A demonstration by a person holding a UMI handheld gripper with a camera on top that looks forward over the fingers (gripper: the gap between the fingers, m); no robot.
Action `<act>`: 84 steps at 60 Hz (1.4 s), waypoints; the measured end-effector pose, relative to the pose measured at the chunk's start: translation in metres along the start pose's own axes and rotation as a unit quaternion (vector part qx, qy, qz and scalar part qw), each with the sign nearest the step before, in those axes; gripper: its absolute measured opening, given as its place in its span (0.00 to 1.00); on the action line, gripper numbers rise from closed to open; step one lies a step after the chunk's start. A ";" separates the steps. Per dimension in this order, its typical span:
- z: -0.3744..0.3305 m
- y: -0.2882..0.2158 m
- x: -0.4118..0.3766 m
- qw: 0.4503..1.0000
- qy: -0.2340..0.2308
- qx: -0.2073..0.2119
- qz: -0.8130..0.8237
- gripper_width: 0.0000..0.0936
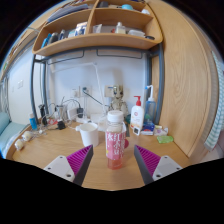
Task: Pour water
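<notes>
A clear plastic bottle with a white cap and a pink label stands upright on the wooden desk. It stands between my two fingers, with a gap on each side. My gripper is open, and its pink pads flank the lower part of the bottle without touching it. A white cup stands on the desk just behind and to the left of the bottle.
A white pump bottle and small boxes stand to the right at the back. Several small bottles and cables lie along the back left. A wooden shelf with items hangs above. A wooden side panel closes the right.
</notes>
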State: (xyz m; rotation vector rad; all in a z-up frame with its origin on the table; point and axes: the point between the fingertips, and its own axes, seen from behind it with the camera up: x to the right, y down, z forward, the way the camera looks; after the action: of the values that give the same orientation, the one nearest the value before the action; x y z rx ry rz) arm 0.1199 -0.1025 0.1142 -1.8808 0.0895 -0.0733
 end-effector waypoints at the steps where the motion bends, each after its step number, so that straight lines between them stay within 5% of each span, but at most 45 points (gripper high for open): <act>1: 0.006 0.003 0.000 1.000 0.000 -0.001 0.000 0.91; 16: 0.067 0.019 0.008 1.000 0.009 0.005 -0.003 0.90; 31: 0.098 0.003 0.009 0.999 0.001 0.036 0.015 0.68; 34: 0.101 -0.001 0.009 0.999 0.003 0.044 0.009 0.50; 46: 0.110 -0.004 0.011 0.998 0.012 0.056 -0.012 0.40; 63: 0.117 -0.032 0.028 0.989 0.051 0.017 -0.140 0.36; 74: 0.142 -0.072 0.049 0.919 0.072 -0.002 -0.387 0.36; 84: 0.169 -0.096 0.038 0.792 0.064 -0.004 -0.608 0.37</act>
State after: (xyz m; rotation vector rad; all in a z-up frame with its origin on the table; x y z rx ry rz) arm 0.1760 0.0837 0.1540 -1.6455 -1.0490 -1.0763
